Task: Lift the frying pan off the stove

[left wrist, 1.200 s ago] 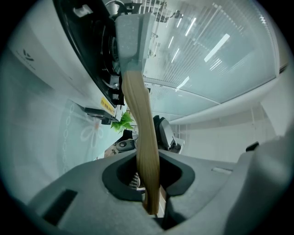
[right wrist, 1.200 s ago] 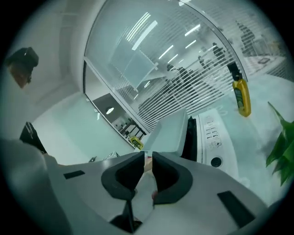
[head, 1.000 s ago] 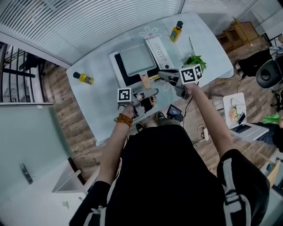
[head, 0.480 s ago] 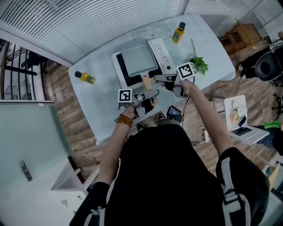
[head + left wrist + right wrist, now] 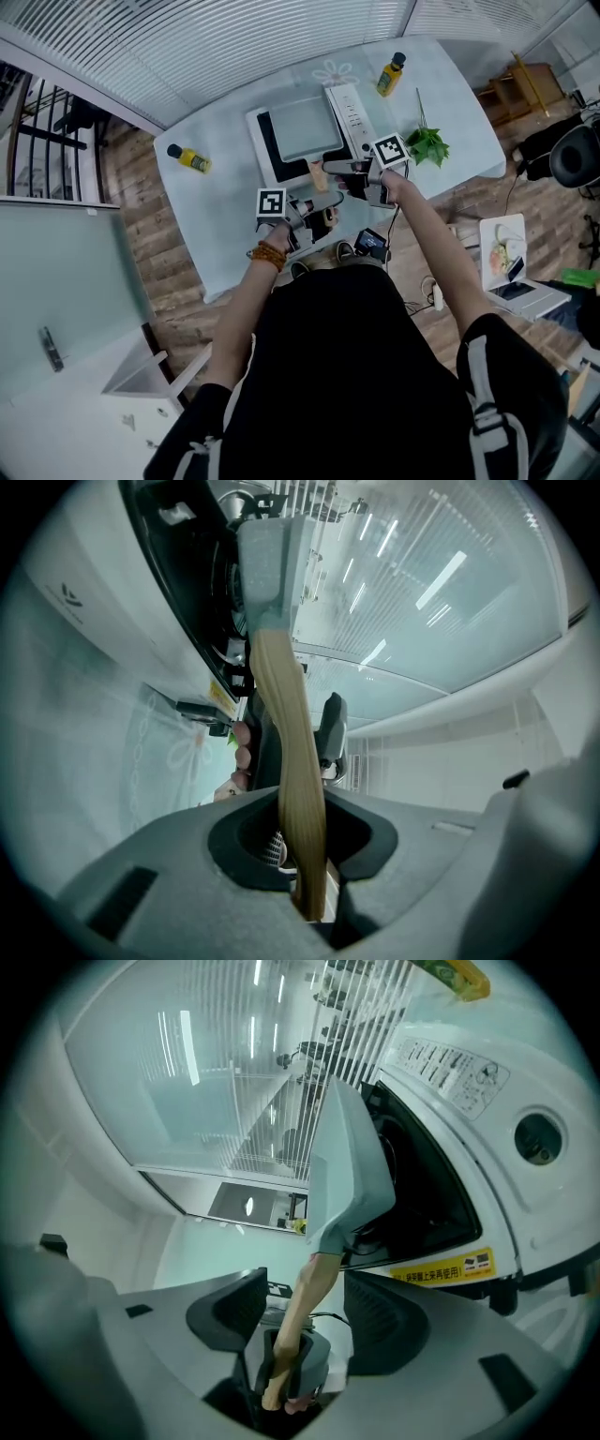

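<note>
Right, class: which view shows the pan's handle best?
The left gripper view: the handle fills its centre, clamped in the left tool. The right gripper view shows it thinner, between the right tool's opening jaws. The head view shows only a small tan sliver.

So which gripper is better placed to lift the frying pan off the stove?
Left. The left gripper is shut on the frying pan's wooden handle. The right gripper's fingers are opening, with the handle between them but not pressed.
</note>
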Demonstrator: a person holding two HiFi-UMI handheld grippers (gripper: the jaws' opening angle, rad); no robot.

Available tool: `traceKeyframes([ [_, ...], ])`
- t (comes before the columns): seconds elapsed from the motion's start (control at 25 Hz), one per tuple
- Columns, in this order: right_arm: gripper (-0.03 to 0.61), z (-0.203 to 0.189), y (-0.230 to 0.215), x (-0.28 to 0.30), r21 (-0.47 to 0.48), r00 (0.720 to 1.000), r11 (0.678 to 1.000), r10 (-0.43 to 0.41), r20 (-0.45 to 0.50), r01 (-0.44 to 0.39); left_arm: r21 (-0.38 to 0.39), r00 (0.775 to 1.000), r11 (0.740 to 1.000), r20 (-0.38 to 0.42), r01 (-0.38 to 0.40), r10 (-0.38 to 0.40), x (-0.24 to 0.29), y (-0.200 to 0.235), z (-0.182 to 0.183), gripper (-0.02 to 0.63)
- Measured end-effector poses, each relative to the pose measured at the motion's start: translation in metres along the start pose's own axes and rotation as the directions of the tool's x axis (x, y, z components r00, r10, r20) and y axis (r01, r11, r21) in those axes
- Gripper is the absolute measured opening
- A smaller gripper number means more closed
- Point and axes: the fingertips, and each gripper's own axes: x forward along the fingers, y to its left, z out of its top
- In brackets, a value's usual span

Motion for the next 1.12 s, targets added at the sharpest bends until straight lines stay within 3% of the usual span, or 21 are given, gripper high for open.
traceKeyframes([
  [0.72, 0.229, -0.009, -0.004, 0.038, 0.077, 0.997, 0.997, 0.036, -0.061, -0.031, -0.013, 1.000, 1.000, 0.018, 0.009, -0.009, -0.003, -0.003, -0.002, 0.071],
  [1.12, 0.176, -0.004, -0.011, 0.039, 0.078, 0.999, 0.997, 0.012, -0.047, -0.008, -0.006, 1.000, 1.000, 0.012, 0.022, -0.022, -0.002, -0.002, -0.003, 0.071],
])
